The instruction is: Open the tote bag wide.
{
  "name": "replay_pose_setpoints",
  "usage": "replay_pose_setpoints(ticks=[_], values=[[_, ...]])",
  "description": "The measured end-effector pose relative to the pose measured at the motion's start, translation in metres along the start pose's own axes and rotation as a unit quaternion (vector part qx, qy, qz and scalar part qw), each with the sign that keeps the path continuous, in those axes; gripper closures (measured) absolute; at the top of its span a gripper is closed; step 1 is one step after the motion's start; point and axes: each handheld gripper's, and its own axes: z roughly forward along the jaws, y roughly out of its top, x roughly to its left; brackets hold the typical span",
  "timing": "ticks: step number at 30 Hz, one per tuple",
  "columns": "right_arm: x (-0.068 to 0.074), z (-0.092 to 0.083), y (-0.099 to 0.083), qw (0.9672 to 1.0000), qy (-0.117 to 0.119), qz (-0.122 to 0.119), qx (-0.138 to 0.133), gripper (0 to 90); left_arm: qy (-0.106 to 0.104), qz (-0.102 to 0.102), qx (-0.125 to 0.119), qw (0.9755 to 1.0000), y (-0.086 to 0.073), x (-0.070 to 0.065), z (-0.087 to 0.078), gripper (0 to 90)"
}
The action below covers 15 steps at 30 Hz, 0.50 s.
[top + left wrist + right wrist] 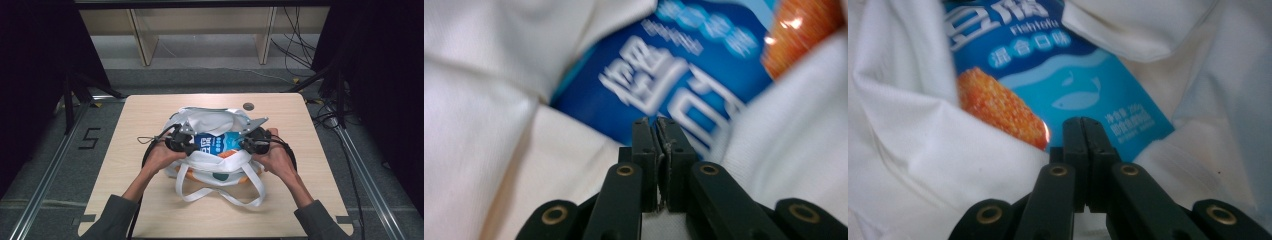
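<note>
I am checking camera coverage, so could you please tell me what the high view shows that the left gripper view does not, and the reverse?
High view alone: the wooden table, both hands, the right gripper and left gripper at the bag's mouth, and the bag's looped handles.

Left gripper view alone: that gripper's jaws seen close up, shut, with blurred white characters on the packet beyond them.

Both: the white bag and the blue packet with its orange patch inside.
</note>
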Motion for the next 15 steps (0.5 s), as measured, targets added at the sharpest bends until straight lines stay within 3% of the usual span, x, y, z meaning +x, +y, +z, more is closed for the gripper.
replay_pose_setpoints(ticks=[1,2,3,4,5,6,7,8,12,13,14,15], values=[[0.0,0.0,0.0,1.0,0.0,0.0,0.0,90.0,0.0,0.0,0.0,1.0,0.0,0.0,0.0,87.2],[-0.007,-0.001,-0.009,0.999,-0.017,0.005,0.04,90.0,-0.002,0.014,0.007,0.9999,-0.01,-0.006,-0.004,87.9],[-0.01,0.002,-0.016,0.9979,-0.008,0.008,0.064,90.0,-0.008,0.012,0.001,0.9999,-0.016,-0.008,-0.006,88.7],[-0.012,0.006,-0.024,0.9971,0.024,0.012,0.072,90.0,-0.018,0.006,-0.004,0.9998,-0.022,-0.01,-0.008,89.1],[-0.011,0.007,-0.03,0.9959,0.038,0.014,0.08,90.0,-0.023,0.003,-0.006,0.9997,-0.027,-0.011,-0.01,89.1],[-0.008,0.004,-0.034,0.9942,0.048,0.011,0.096,90.0,-0.025,0.016,0.004,0.9996,-0.031,-0.009,-0.014,88.6],[-0.005,0.005,-0.038,0.9928,0.058,0.008,0.105,90.0,-0.025,0.016,0.004,0.9996,-0.031,-0.009,-0.014,88.2],[-0.004,0.006,-0.041,0.9927,0.061,0.0,0.104,90.0,-0.024,-0.015,-0.016,0.9995,-0.037,-0.007,-0.015,87.7],[-0.002,0.0,-0.035,0.9941,0.051,0.001,0.096,90.0,-0.007,0.004,-0.004,1.0,-0.032,-0.01,-0.017,85.7],[-0.003,-0.009,-0.027,0.9976,0.038,-0.006,0.057,90.0,0.004,0.008,-0.024,0.9997,-0.024,-0.009,-0.023,84.5],[-0.003,-0.009,-0.027,0.9976,0.038,-0.006,0.057,90.0,0.004,0.008,-0.024,0.9997,-0.024,-0.009,-0.023,84.1],[-0.009,-0.018,-0.02,0.9996,0.002,-0.01,0.025,90.0,0.012,-0.003,-0.061,0.998,-0.013,-0.003,-0.03,84.3]])
